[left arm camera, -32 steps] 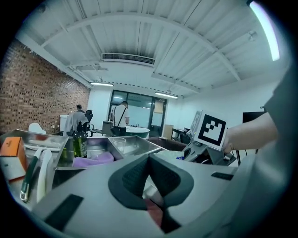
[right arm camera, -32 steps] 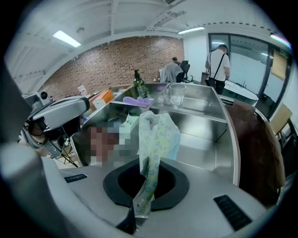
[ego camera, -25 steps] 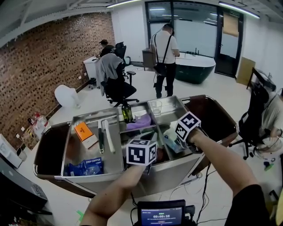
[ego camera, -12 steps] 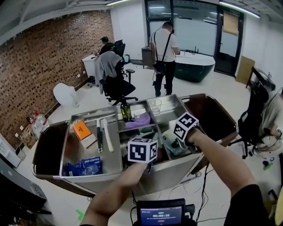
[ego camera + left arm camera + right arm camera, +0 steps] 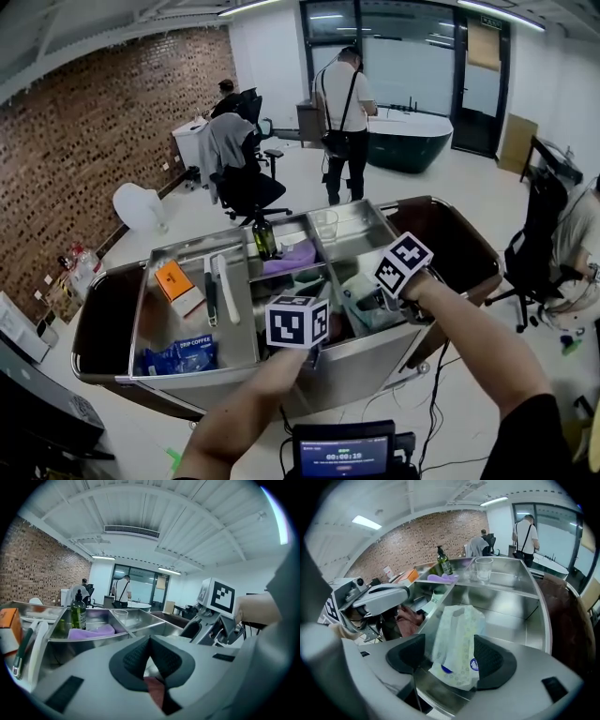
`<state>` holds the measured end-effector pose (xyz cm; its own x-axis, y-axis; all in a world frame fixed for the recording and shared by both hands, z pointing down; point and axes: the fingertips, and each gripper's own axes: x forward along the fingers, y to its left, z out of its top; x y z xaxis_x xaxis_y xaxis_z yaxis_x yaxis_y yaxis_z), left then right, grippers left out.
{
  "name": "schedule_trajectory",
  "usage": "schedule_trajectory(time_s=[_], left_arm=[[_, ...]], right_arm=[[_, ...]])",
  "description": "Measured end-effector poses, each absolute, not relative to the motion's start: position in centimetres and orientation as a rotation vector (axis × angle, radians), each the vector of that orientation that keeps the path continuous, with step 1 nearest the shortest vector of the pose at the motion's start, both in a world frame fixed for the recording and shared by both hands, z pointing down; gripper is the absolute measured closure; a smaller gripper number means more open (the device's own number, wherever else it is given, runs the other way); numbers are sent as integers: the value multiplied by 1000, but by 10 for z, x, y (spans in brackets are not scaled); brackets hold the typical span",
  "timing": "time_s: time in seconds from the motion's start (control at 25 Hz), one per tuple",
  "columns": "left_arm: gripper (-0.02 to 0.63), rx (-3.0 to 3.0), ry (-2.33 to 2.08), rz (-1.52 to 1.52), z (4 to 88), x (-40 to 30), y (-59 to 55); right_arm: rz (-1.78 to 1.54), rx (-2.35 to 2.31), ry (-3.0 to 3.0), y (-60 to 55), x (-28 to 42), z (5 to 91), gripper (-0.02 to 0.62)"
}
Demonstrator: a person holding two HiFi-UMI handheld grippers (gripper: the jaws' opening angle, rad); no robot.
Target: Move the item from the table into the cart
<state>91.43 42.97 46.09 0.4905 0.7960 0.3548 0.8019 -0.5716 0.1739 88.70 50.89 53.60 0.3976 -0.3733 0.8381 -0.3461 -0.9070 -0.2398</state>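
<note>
A pale green-patterned plastic packet (image 5: 457, 641) stands between my right gripper's (image 5: 452, 657) pads, over the steel cart's (image 5: 234, 377) right front compartment. Those jaws have just been opening and now stand wide, with gaps on both sides of the packet. In the head view the packet (image 5: 361, 298) sits in that compartment under the right gripper's marker cube (image 5: 403, 264). My left gripper (image 5: 150, 641) hangs still over the middle front compartment, its pads meeting at the tips. A maroon thing (image 5: 410, 617) lies below it.
The cart also holds a green bottle (image 5: 266, 239), a purple cloth (image 5: 292, 255), a clear cup (image 5: 325, 225), an orange box (image 5: 175, 279), a blue coffee bag (image 5: 183, 354) and long-handled tools (image 5: 225, 289). A person (image 5: 342, 122) stands beyond, near office chairs (image 5: 246, 183).
The right gripper's jaws have opened off the packet, and its marker cube has shifted a little up and right. The left gripper has stayed put.
</note>
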Motion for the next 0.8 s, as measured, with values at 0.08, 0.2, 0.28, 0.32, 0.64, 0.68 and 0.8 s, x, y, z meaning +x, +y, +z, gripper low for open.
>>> schedule_trajectory(time_s=[0.08,0.2,0.28,0.32,0.64,0.68,0.8], left_arm=[[606,-2703,-1447,-630,460,912,428],[606,-2705,-1482,-593,456,904,425],[604,-2691,-1550,-503,446,894,422],[604,-2676,-1588,-452,440,888,420],[604,-2626,-1709,-159,406,850,393],[604,-2625,-1721,-122,402,845,389],[604,-2595,-1768,-14,397,830,375]], right_arm=[[-1463,-2629,660,509,890,523,275],[-1210,-2644,691,502,892,493,275],[-1011,-2682,754,493,886,466,275],[-906,-2711,787,488,881,452,275],[-243,-2963,845,476,816,388,405],[-197,-2991,842,473,809,388,408],[-42,-3027,814,467,787,386,566]])
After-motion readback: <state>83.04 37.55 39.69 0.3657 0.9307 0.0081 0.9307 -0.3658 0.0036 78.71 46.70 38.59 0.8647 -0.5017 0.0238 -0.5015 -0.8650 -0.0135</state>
